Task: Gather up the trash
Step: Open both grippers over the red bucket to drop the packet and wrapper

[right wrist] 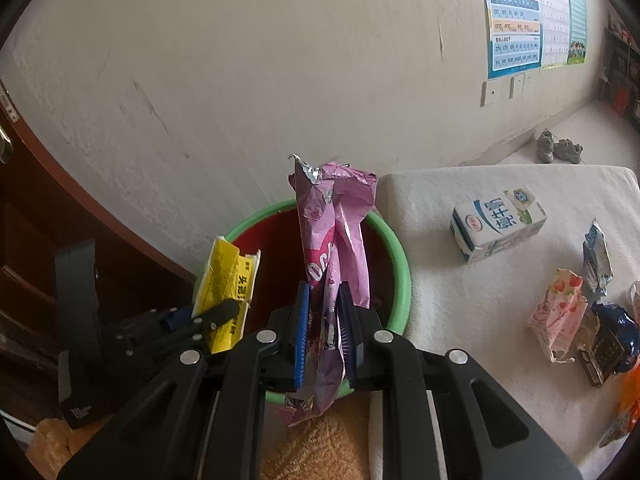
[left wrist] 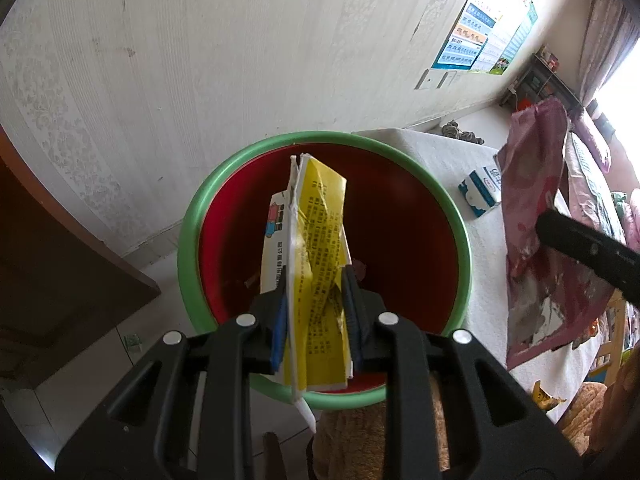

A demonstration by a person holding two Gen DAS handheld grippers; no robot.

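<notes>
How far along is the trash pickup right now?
Done: little shows inside the bin. In hand: left gripper clamps a yellow carton and right gripper a pink wrapper, both over the bin. Left: milk carton and several wrappers on the white surface.

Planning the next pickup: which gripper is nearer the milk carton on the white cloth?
Right. The right gripper, shut on the pink wrapper, hangs at the bin's cloth-side rim, nearer the milk carton. The left gripper, holding the yellow box, is at the bin's far side.
</notes>
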